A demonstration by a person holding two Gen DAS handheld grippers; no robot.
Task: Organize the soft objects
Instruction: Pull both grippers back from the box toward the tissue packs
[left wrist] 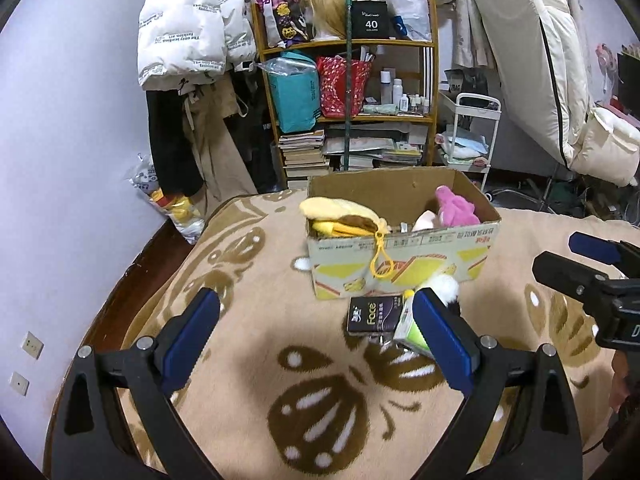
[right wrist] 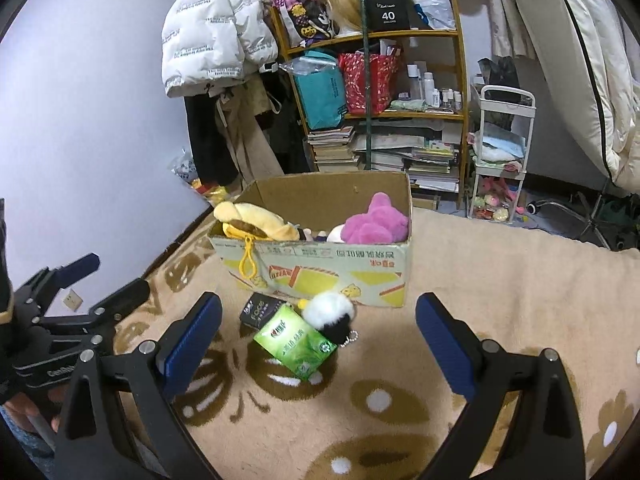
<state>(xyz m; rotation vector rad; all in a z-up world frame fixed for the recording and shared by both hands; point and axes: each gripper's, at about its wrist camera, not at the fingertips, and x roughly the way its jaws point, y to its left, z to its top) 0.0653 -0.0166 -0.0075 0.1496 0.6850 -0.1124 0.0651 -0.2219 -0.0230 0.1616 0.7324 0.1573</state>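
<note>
1. Two plush toys already lie in the box: a yellow toy at its left end, with a yellow clip hanging over the front wall, and a pink toy at its right end.
2. Three things are left on the blanket, just in front of the box: a white and black pompom, a green pack and a dark pack.
3. The pompom touches the green pack, and the green pack partly covers the dark one.
4. The left claw is wide and holds nothing.
5. The right claw is also wide and empty, with the green pack showing between its fingers but farther away.
6. I judge the task is about half done; the pompom is probably next.
</note>
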